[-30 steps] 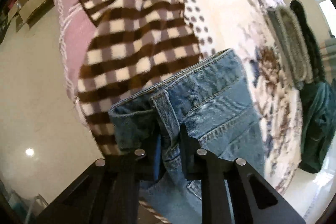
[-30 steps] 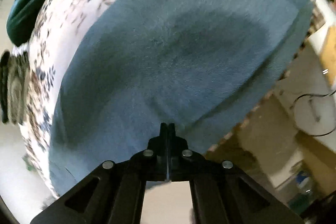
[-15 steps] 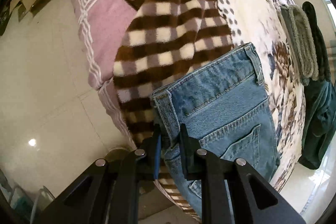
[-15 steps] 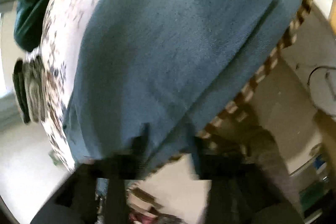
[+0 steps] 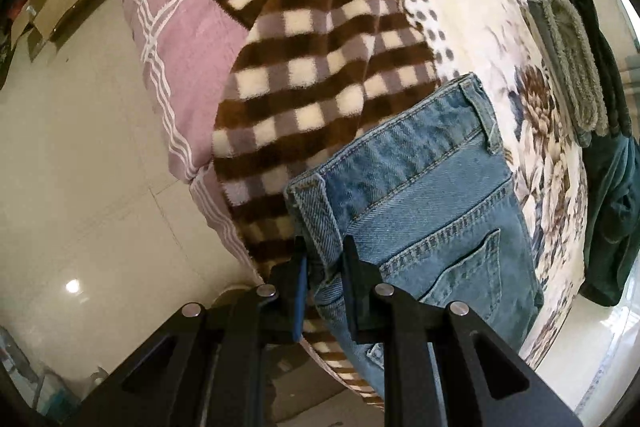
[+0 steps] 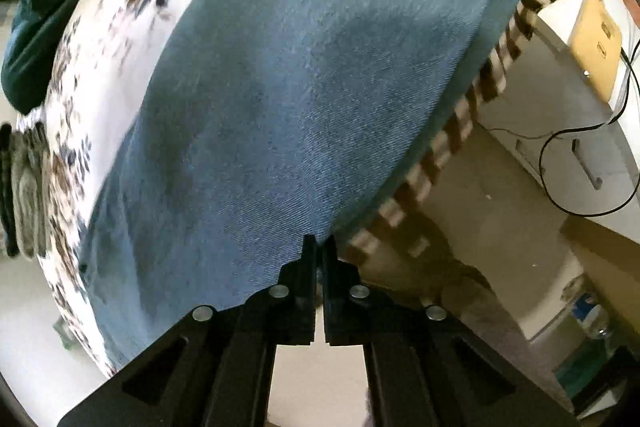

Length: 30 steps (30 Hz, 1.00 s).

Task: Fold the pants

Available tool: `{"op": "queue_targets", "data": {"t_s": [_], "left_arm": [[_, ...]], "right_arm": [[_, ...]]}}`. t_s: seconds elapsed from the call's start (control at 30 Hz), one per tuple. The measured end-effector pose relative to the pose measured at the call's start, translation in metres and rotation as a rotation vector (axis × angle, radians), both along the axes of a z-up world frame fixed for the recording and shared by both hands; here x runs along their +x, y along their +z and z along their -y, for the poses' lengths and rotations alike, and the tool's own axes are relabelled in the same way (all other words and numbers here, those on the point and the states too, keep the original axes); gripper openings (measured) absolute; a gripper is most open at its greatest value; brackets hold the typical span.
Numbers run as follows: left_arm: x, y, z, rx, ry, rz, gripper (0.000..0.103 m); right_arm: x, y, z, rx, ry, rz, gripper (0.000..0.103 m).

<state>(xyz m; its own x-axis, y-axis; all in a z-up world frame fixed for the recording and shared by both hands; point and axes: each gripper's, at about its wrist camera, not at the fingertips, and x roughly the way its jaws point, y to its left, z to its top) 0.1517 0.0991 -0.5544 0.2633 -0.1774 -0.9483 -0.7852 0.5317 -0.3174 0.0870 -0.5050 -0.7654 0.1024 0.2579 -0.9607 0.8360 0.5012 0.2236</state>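
Two hand-held grippers point steeply down at a bed's near edge. The left hand-held gripper (image 5: 323, 247) has its jaws drawn narrow and clamped on the waistband corner of the jeans (image 5: 420, 195), the denim bunched between the pads beside a belt loop. Ahead of it the waistband runs away to the right, with a back pocket just to the right of the fingers. The jeans lie on a brown checked blanket (image 5: 320, 67) and a floral bedcover (image 5: 540, 107); a pink sheet (image 5: 176, 39) hangs left of the gripper, above the tiled floor (image 5: 72, 167).

The right hand-held gripper (image 6: 319, 247) has just been closing and its jaws now meet, at the near edge of the jeans (image 6: 300, 87); whether they pinch any denim I cannot tell. The leg spreads ahead and to its left. A white cabinet (image 6: 568, 115) stands to its right.
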Motion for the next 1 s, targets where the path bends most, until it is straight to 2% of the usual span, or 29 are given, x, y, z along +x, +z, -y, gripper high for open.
{"op": "queue_targets", "data": {"t_s": [0.1,0.2,0.23,0.27,0.37,0.4,0.43,0.47,0.53,0.57,0.63,0.73,0.83,0.9,0.93,0.97,1.0], "left_arm": [[0.005,-0.008,-0.001,0.003,-0.017,-0.019,0.014],[0.011,-0.005,0.004,0.043,-0.065,-0.05,0.019],[0.013,0.0,0.008,0.066,-0.088,-0.058,0.019],[0.016,0.011,0.015,0.111,-0.131,-0.06,0.019],[0.025,0.041,0.04,0.227,-0.232,-0.059,0.023],[0.029,0.054,0.055,0.287,-0.284,-0.042,0.027],[0.033,0.066,0.072,0.34,-0.331,-0.022,0.04],[0.036,0.073,0.085,0.366,-0.361,-0.003,0.048],[0.048,0.085,0.125,0.404,-0.448,0.05,0.077],[0.054,0.088,0.144,0.41,-0.483,0.072,0.08],[0.067,0.084,0.188,0.404,-0.557,0.092,0.082],[0.086,0.07,0.244,0.322,-0.652,0.094,0.082],[0.099,0.05,0.315,0.263,-0.754,0.073,0.082],[0.104,0.041,0.347,0.252,-0.808,0.052,0.082],[0.104,0.036,0.359,0.248,-0.832,0.044,0.082],[0.103,0.031,0.373,0.249,-0.857,0.032,0.082],[0.103,0.025,0.384,0.249,-0.88,0.017,0.082]], "right_arm": [[0.005,-0.018,0.002,0.038,0.066,-0.019,0.005],[0.003,-0.019,0.011,0.091,0.086,0.016,0.023],[-0.001,-0.011,0.018,0.089,0.077,0.042,0.037],[-0.003,-0.003,0.024,0.078,0.071,0.065,0.044],[-0.015,0.026,0.062,-0.001,0.023,0.117,0.045],[-0.017,0.033,0.074,-0.027,0.005,0.124,0.045],[-0.023,0.04,0.092,-0.062,-0.019,0.134,0.045],[-0.027,0.047,0.112,-0.096,-0.053,0.144,0.045],[-0.037,0.056,0.159,-0.14,-0.136,0.161,0.045],[-0.04,0.056,0.182,-0.143,-0.183,0.168,0.045],[-0.052,0.05,0.225,-0.122,-0.296,0.192,0.045],[-0.068,0.02,0.278,-0.009,-0.446,0.193,0.045],[-0.073,-0.012,0.297,0.133,-0.569,0.252,0.045],[-0.071,-0.023,0.3,0.186,-0.611,0.295,0.044],[-0.069,-0.022,0.302,0.176,-0.627,0.327,0.039],[-0.065,-0.017,0.303,0.131,-0.608,0.333,0.019],[-0.059,-0.012,0.302,0.101,-0.582,0.344,0.017]]}}
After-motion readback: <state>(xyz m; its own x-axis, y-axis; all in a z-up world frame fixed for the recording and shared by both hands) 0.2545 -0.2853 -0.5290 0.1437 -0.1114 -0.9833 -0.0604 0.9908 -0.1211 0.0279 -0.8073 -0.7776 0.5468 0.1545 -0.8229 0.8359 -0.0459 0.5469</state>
